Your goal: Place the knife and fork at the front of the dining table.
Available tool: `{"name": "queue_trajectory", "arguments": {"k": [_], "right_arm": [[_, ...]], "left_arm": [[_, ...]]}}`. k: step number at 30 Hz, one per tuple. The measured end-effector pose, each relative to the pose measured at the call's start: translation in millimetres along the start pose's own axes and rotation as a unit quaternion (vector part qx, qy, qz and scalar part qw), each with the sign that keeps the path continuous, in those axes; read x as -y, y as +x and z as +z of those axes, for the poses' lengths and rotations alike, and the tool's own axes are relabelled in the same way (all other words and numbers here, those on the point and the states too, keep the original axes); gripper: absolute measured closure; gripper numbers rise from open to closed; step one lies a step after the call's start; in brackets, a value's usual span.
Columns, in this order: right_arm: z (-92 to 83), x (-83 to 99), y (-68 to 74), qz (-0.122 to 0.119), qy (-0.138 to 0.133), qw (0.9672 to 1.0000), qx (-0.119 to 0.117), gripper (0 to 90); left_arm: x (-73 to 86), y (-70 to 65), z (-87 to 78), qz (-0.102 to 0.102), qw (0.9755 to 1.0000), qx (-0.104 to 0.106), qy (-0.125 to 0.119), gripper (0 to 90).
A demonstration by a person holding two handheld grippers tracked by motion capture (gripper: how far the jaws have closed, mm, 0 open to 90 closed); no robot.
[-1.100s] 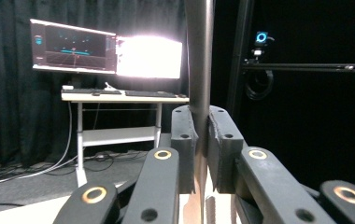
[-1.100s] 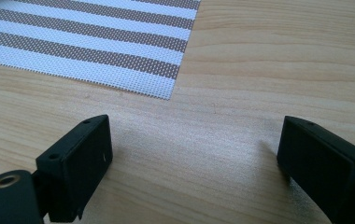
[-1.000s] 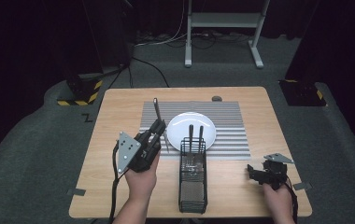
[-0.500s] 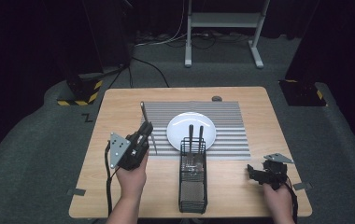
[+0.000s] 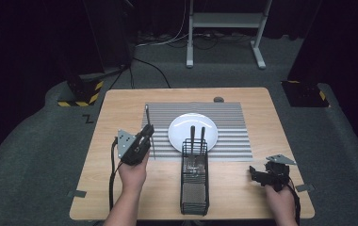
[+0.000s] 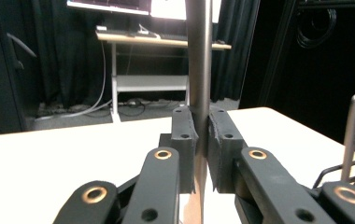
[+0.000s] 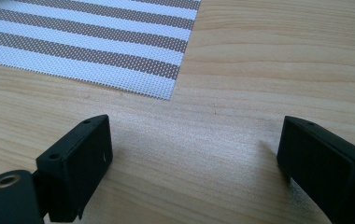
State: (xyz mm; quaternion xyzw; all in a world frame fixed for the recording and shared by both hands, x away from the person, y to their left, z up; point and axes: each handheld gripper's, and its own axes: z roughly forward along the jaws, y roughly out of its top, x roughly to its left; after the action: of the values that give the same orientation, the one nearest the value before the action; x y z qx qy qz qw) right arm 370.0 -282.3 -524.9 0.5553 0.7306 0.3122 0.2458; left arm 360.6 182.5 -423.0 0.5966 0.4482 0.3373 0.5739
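My left gripper [image 5: 148, 132] [image 6: 201, 122] is shut on a slim metal utensil [image 5: 149, 117] [image 6: 199, 56], which stands roughly upright between the pads. It hangs over the left edge of the striped placemat [image 5: 229, 141], left of the white plate [image 5: 186, 134]. A black wire basket [image 5: 194, 188] stands in front of the plate, and two dark-handled utensils [image 5: 192, 136] [image 6: 353, 135] stick up from it. My right gripper [image 5: 254, 173] [image 7: 194, 154] rests low over the bare wood at the front right. Its jaws are wide open with nothing between them.
The wooden table [image 5: 120, 108] ends close behind both hands. A small dark round object [image 5: 218, 99] lies at the far edge of the mat. A corner of the placemat [image 7: 119, 51] shows ahead of the right gripper. A white frame stand [image 5: 224, 28] is on the floor beyond.
My left gripper has moved left and down with the utensil, away from the basket and plate to the mat's left edge. The right gripper has stayed still.
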Motion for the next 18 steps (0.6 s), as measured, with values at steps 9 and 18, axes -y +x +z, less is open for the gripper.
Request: {"name": "queue_trajectory", "arguments": {"k": [9, 18], "right_arm": [[0.0, 0.0, 0.0, 0.000, 0.000, 1.0000, 0.000, 10.1], [0.0, 0.0, 0.0, 0.000, 0.000, 1.0000, 0.000, 10.1]], "left_arm": [[8.1, 13.7, 24.5, -0.006, 0.9993, -0.005, 0.037, 82.0], [14.2, 16.7, 40.2, -0.015, 0.9978, -0.009, 0.063, 82.0]]}}
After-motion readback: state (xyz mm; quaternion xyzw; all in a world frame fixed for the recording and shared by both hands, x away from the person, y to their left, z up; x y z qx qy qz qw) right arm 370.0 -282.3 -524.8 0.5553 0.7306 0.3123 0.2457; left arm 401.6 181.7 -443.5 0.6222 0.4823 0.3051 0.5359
